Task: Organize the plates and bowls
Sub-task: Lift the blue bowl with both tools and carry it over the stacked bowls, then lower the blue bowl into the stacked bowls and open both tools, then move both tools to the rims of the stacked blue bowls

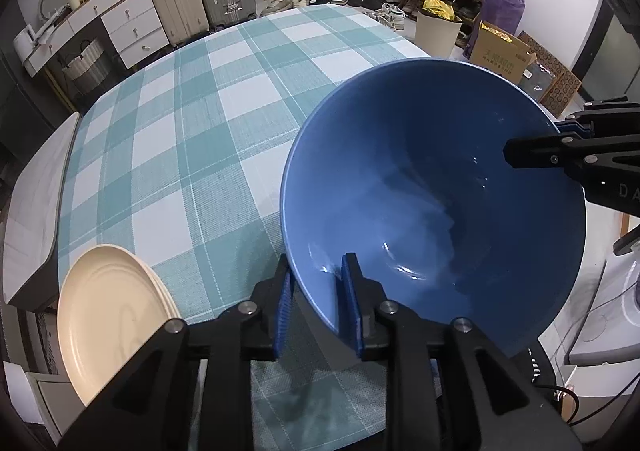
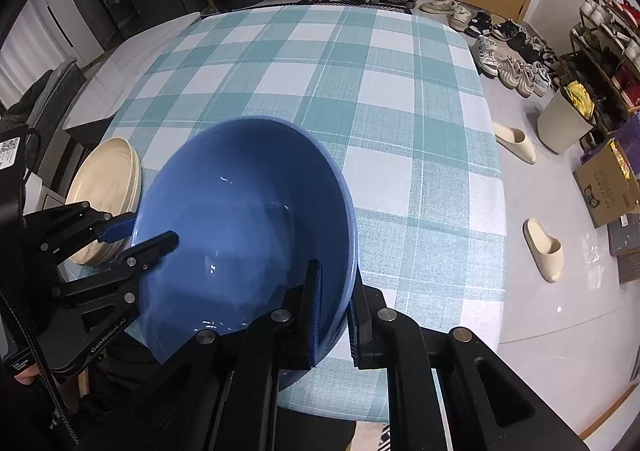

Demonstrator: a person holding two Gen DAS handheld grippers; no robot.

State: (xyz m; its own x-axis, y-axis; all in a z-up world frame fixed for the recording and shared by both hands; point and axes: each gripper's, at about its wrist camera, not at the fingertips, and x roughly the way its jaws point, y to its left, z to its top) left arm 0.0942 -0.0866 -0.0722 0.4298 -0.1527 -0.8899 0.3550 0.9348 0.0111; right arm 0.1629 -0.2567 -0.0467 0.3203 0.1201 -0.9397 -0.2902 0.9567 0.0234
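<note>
Pinching the blue bowl (image 2: 244, 227) rim, right tongs (image 2: 334, 315) hold tight while left tongs (image 1: 316, 311) straddle it, slightly spread

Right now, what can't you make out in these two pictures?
- Underside of the glossy blue ceramic bowl: both views look into it, so whether it rests on the teal checked tablecloth is hidden.
- Stacked cream plates: count unclear; left gripper covers part, and the left view cuts them off.
- Right gripper: its outer pad is hidden behind the rim.
</note>
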